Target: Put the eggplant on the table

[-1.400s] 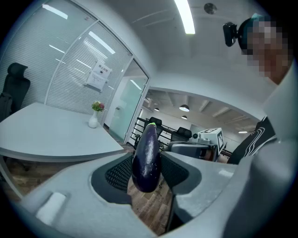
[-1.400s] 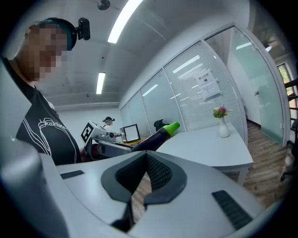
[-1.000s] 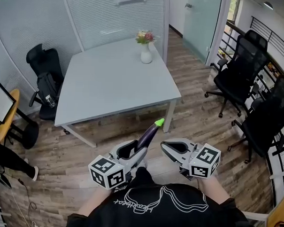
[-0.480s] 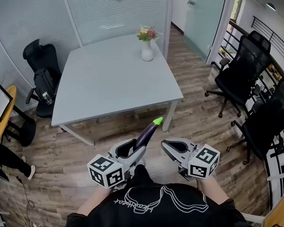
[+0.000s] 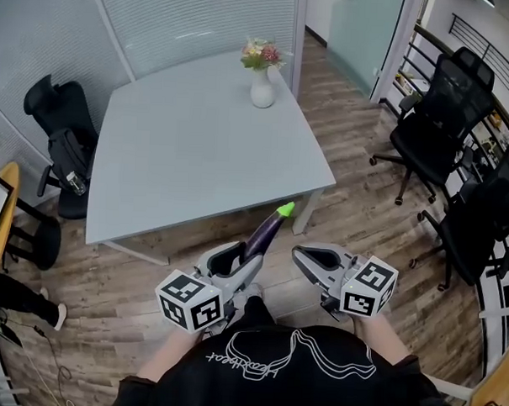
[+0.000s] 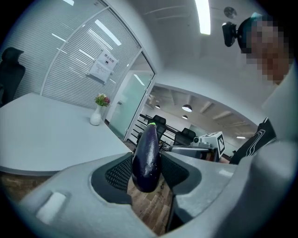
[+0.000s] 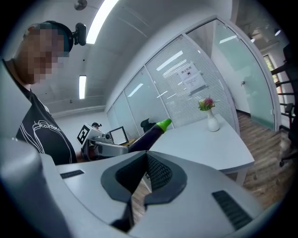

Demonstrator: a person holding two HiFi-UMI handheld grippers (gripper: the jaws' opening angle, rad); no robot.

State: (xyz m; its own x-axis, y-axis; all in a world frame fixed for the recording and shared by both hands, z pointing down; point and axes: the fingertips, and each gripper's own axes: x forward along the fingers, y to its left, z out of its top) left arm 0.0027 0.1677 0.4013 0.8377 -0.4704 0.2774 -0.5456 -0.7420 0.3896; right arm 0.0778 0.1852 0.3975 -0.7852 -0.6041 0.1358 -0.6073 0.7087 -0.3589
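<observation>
Eggplant (image 5: 264, 232) clamped between the left gripper (image 5: 235, 260) jaws, green tip angled toward the table (image 5: 198, 145), right gripper (image 5: 302, 259) beside it, jaws together, empty

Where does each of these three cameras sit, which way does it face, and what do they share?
Head view: on the person's head, looking steeply down at table and floor; left tongs, right tongs, black shirt show.
Left gripper view: on the left tongs, looking along jaws shut on the eggplant toward the table; shirt at right.
Right gripper view: on the right tongs, jaws closed, empty, facing the table; shirt at left.
Shared: all show eggplant, table, vase.
</observation>
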